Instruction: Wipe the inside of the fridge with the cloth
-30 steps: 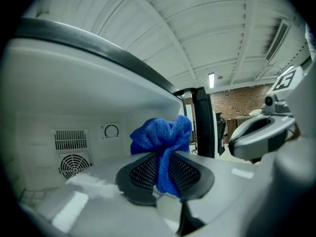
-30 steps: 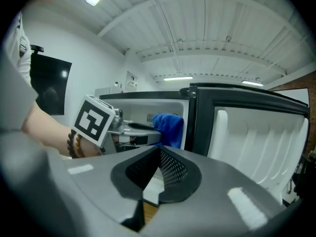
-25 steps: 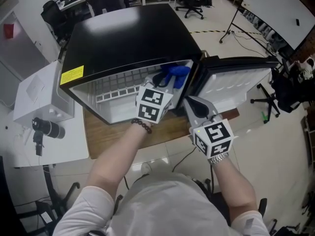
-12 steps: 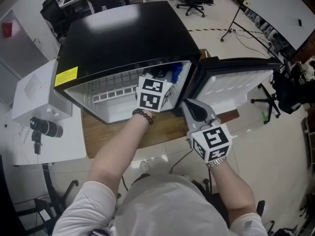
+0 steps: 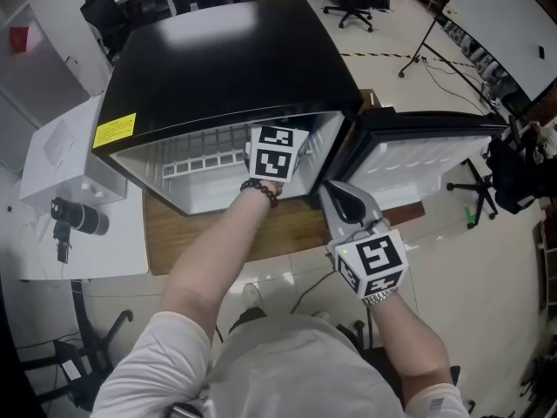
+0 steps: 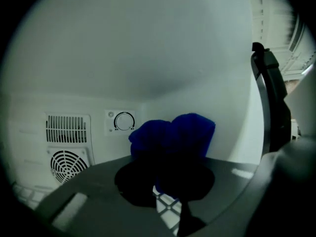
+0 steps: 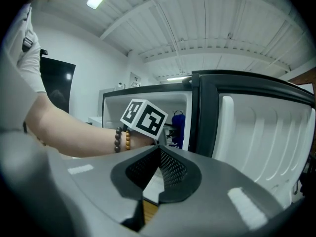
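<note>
– Head view, changes?
– The left claw [image 5: 277, 153] is deeper in the fridge [image 5: 226, 59]; the right claw [image 5: 341, 200] is unmoved. A wooden surface [image 5: 209, 229] carries the fridge, with office chairs [image 5: 352, 11] beyond.
– Left gripper view?
– Pinching the blue cloth [image 6: 173, 137] inside, near the dial [image 6: 123, 121].
– Right gripper view?
– Claw pressed together, empty, beside the open door [image 7: 256, 132].

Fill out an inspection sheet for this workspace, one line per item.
Surface: wooden tabletop carrying the fridge.
Job's things: fridge with its door open; blue cloth inside it.
Clutter: white box and black cylindrical device at the left.
Grippers: left gripper shut on the blue cloth inside the fridge; right gripper shut, empty, outside by the door.
Cables: thin cable on the floor below the table.
Surroundings: office chair, tripod stand.
</note>
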The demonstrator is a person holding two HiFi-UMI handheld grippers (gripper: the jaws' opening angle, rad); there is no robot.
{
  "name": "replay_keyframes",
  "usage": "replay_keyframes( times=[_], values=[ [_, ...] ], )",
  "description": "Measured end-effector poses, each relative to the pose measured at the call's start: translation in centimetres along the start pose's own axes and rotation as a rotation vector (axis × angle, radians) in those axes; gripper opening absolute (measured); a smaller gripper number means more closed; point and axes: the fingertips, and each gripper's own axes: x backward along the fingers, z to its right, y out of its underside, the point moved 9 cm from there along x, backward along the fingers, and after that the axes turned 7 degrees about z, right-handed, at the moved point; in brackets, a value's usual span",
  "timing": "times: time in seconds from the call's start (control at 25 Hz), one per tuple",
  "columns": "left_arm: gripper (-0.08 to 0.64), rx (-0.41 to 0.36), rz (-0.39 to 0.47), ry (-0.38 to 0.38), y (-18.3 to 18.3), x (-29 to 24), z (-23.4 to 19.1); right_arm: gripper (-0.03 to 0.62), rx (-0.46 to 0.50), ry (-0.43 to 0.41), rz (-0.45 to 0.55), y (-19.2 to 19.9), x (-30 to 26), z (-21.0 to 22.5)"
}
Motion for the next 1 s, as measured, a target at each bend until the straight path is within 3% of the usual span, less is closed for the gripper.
replay_keyframes(
  times=[0.28,0.56,1.0],
  values=[
    [0.066,0.041,-0.009,-0.066,0.5,-1.5,-0.9,0.002,0.016,-0.013,0.011,-0.1,0.4,0.5],
    [0.066,0.025,-0.018,-0.15,0.7,-2.1,-1.6,0.002,0.027,-0.025,0.017,0.0,0.6,0.9],
    [0.066,0.039,-0.025,-0.211,0.9,-2.5,-2.1,0.002,0.03,-0.025,0.023,0.2,1.1,1.2]
  ],
)
